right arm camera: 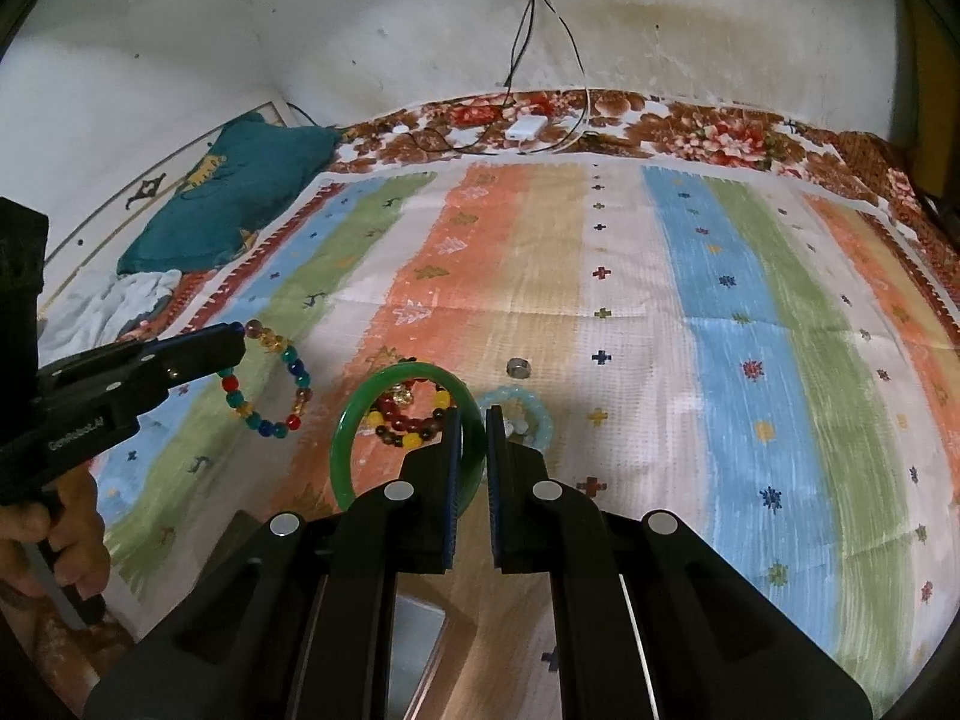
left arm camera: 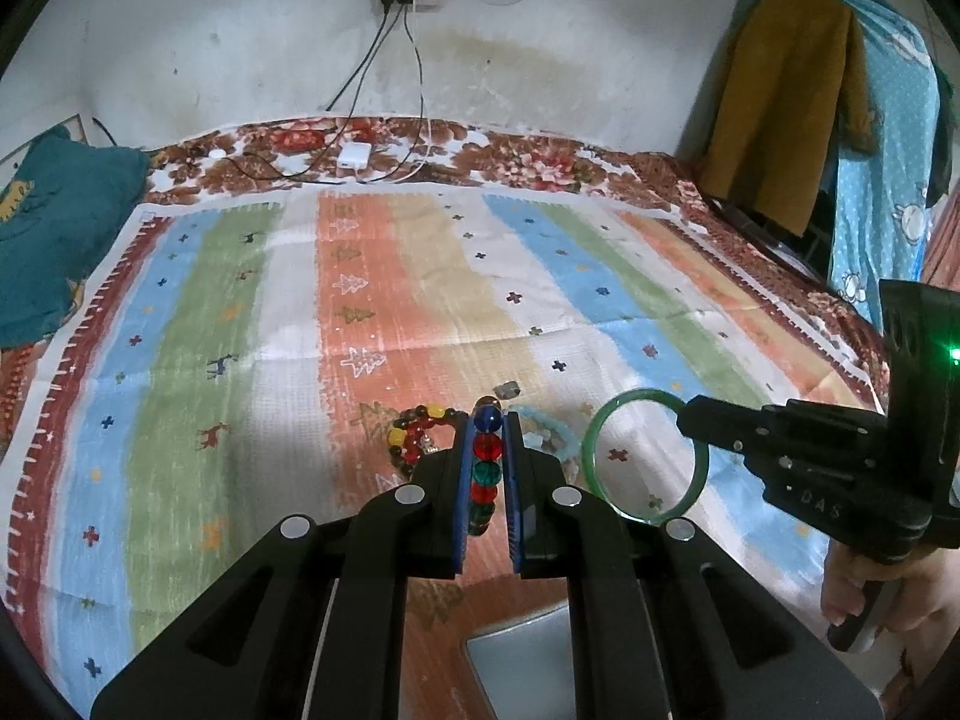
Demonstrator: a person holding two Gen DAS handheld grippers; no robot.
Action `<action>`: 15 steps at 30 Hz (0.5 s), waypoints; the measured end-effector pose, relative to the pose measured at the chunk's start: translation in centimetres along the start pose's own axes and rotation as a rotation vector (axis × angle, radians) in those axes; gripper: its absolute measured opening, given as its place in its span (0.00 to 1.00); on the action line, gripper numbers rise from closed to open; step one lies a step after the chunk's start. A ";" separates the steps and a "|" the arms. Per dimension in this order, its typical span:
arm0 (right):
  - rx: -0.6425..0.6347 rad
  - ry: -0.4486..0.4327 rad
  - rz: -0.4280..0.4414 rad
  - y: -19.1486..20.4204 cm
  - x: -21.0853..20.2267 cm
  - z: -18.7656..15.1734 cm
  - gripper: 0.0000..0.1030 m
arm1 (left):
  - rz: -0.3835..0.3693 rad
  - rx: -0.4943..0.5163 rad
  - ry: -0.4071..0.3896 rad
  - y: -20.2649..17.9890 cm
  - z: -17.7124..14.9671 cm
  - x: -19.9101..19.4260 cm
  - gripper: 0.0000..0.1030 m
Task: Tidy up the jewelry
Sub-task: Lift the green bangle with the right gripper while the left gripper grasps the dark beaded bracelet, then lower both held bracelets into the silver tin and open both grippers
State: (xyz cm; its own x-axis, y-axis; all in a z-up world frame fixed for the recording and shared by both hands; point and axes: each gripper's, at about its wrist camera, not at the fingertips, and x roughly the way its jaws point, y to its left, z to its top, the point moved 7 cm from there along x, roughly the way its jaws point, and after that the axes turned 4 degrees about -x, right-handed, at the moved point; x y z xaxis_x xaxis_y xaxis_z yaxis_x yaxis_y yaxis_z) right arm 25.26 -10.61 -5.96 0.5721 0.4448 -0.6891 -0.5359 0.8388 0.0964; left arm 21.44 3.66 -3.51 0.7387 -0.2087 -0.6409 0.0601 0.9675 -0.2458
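Note:
My left gripper [left arm camera: 487, 420] is shut on a bracelet of red, green and blue beads [left arm camera: 487, 450], held above the striped cloth [left arm camera: 420, 276]. In the right wrist view that bracelet [right arm camera: 292, 422] dangles from the left gripper [right arm camera: 237, 333] at the left. My right gripper [right arm camera: 474, 414] is shut on the rim of a green bangle [right arm camera: 345, 438], also lifted; the left wrist view shows this bangle [left arm camera: 591, 450] hanging from the right gripper [left arm camera: 690, 414]. A red and yellow bead bracelet [right arm camera: 408, 420], a pale blue bracelet [right arm camera: 528, 414] and a small silver ring [right arm camera: 519, 367] lie on the cloth beneath.
A wooden box with a grey lining [right arm camera: 420, 642] sits just below both grippers at the near edge. A teal pillow [right arm camera: 240, 192] lies far left, a white charger with cables [right arm camera: 528, 126] at the far edge. Clothes [left arm camera: 792, 102] hang at the right.

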 end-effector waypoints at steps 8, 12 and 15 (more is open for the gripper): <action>-0.015 -0.009 0.017 1.1 -1.4 -1.2 0.09 | -0.013 -0.005 -0.013 -0.6 -0.6 -1.3 0.09; -0.023 -0.010 0.025 1.7 -2.0 -1.7 0.09 | -0.020 -0.007 -0.014 -0.8 -0.9 -1.8 0.09; -0.031 -0.006 0.029 2.0 -2.3 -2.2 0.09 | -0.027 -0.011 -0.019 -0.9 -1.2 -2.4 0.09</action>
State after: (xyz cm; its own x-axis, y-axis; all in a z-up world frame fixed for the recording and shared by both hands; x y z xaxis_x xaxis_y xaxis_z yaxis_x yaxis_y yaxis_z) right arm 21.52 -10.58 -5.78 0.5599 0.4710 -0.6816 -0.5712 0.8154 0.0942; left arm 18.80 3.12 -2.62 0.7495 -0.2322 -0.6200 0.0734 0.9598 -0.2708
